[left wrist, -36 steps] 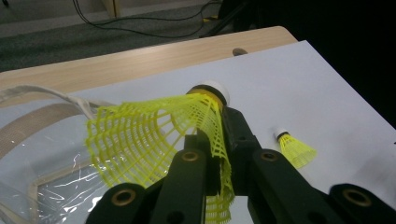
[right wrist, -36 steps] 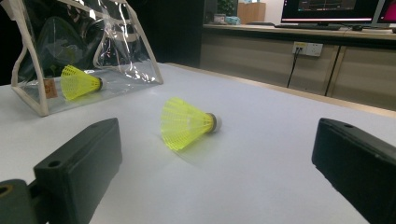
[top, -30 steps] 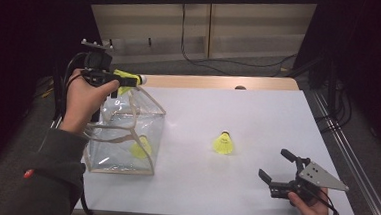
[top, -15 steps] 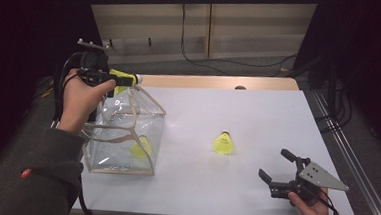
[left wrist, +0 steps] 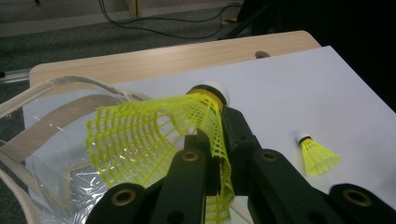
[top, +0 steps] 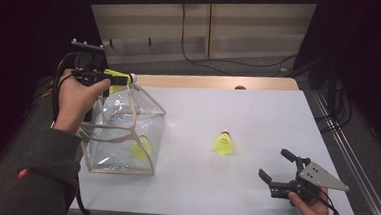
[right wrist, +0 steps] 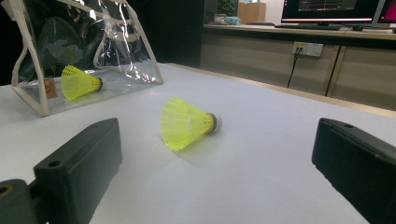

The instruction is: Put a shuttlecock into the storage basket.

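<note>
Shuttlecock (left wrist: 154, 135), yellow: clamped in left hand-held gripper (top: 111, 78) above clear bag (top: 122, 133), far left of bench (top: 258, 116). Right hand-held gripper (top: 274, 174): jaws apart, near right.

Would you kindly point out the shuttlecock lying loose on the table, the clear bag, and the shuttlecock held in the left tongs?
Loose shuttlecock (top: 223, 144), high view, on its yellow skirt.
Clear bag (top: 128, 114), high view, on its transparent side wall.
Held shuttlecock (left wrist: 154, 135), left gripper view, on its yellow mesh skirt.
</note>
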Action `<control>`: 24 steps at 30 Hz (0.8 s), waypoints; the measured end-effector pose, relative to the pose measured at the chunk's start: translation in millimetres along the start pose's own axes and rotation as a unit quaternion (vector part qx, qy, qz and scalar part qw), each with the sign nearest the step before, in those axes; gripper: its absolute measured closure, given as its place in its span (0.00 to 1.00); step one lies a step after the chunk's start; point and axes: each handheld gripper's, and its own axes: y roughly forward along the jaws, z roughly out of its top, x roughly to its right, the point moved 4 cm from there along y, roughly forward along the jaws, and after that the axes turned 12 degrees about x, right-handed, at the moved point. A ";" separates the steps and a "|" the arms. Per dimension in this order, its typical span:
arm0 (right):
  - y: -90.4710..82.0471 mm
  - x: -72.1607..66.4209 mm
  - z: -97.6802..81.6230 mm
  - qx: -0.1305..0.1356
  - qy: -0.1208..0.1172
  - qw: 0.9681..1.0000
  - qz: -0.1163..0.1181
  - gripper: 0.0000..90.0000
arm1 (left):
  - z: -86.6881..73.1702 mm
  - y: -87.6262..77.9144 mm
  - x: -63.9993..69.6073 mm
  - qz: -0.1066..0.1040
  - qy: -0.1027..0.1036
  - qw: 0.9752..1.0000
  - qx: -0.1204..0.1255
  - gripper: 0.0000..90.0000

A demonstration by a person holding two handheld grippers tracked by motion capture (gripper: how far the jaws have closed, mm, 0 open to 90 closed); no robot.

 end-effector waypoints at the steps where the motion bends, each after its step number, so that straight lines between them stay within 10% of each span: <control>1: 0.0 -0.1 0.0 0.000 0.001 1.000 0.000 0.02 | 0.0 -0.1 -0.4 0.001 0.000 1.000 0.000 0.97; 24: 0.1 -0.3 0.0 0.000 -0.001 1.000 0.000 0.02 | -4.1 2.8 -14.4 0.032 -0.005 0.999 0.001 0.97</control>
